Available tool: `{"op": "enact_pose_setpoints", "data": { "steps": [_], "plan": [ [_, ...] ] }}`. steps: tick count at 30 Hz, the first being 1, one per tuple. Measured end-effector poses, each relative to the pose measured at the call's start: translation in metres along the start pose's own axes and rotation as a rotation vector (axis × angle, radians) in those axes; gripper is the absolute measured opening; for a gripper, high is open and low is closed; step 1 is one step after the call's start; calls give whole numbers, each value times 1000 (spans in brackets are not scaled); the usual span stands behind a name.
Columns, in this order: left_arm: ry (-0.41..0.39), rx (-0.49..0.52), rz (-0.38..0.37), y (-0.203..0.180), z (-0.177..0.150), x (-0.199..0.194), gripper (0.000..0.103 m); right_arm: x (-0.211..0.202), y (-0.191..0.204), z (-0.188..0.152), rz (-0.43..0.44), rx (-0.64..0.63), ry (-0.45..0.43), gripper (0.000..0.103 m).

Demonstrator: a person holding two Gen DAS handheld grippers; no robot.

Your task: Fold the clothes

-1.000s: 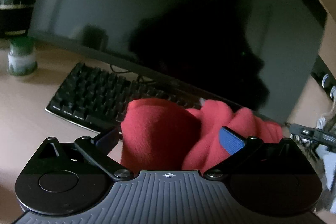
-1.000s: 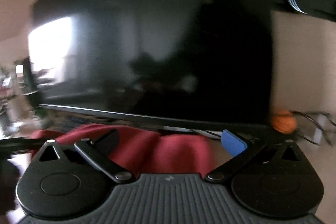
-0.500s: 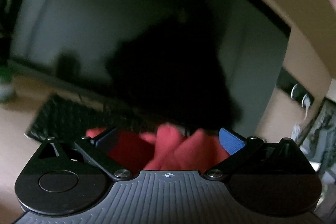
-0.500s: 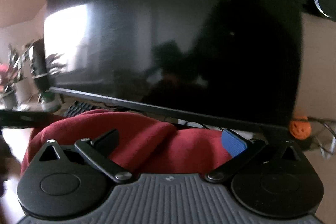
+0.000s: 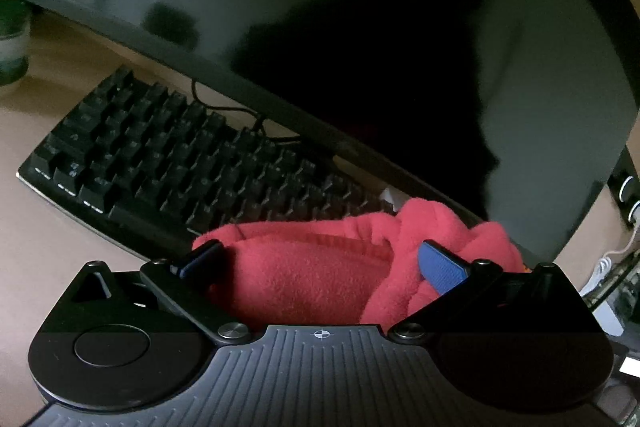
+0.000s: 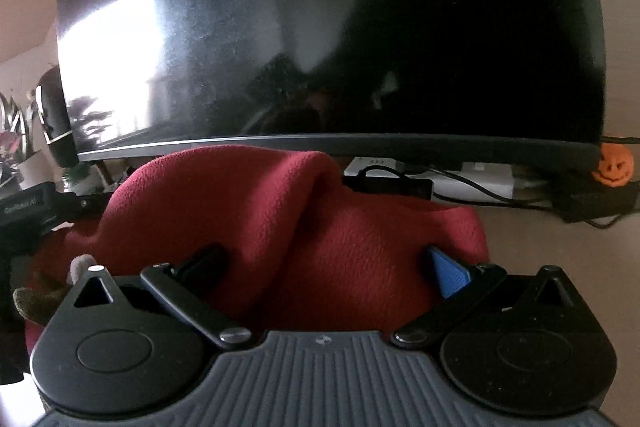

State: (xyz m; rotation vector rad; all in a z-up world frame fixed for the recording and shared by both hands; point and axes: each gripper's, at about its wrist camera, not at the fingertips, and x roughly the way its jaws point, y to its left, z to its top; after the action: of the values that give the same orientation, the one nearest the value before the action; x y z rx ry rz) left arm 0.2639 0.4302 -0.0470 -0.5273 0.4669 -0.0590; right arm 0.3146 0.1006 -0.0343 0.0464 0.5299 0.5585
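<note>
1. My left gripper point(image 5: 320, 261) has its jaws spread wide with the red fleece garment point(image 5: 304, 275) bunched between them. I cannot tell whether the pads actually pinch the cloth or only straddle it.
2. My right gripper point(image 6: 322, 263) reads the same: jaws wide, the garment point(image 6: 280, 227) heaped between the fingers, grip unconfirmed.
3. The garment sits crumpled on the desk point(image 5: 28, 227), just in front of the keyboard point(image 5: 160, 163) and below the monitor point(image 6: 320, 27). Its far folds touch or overlap the keyboard's near edge.
4. Main risk as I judge it: if I lift with a loose hold, the thick fleece slides out and falls back in a heap.
5. Second risk: pushing forward drags cloth across the keys or bumps the monitor's lower edge, which hangs close above the pile in the right wrist view.
6. Third: the cables point(image 6: 460, 187) and the small box behind the garment could snag if I sweep to the right. The orange pumpkin ornament point(image 6: 614, 167) stands farther right, near the monitor's corner.
7. Open room: bare desk lies to the left in the left wrist view, with a cup point(image 5: 12, 43) far off at the edge. I would draw the garment toward me and leftward to spread it.
</note>
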Motion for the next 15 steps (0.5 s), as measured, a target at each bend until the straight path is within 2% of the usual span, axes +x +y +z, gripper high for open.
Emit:
{"op": "enact_pose_setpoints", "data": {
  "steps": [5,6,9,11,13,15],
  "plan": [
    [-5,2,-9,6,-3,-4,103,2,4,1,-3,-11,2,103],
    [-10,0,-2,3,-5,-18,103,-2,5,1,-5,-18,1,103],
    [-22,3,88,-8,-8,-33,103,-15,10,3,-32,-33,12,103],
    [-51,17,158,-20,-11,-50,103,-29,13,7,-41,3,37,103],
    [-86,39,193,-37,-16,-75,103,-47,15,8,-32,44,70,103],
    [-113,57,208,-58,-21,-104,103,-79,18,4,-21,74,64,103]
  ]
}}
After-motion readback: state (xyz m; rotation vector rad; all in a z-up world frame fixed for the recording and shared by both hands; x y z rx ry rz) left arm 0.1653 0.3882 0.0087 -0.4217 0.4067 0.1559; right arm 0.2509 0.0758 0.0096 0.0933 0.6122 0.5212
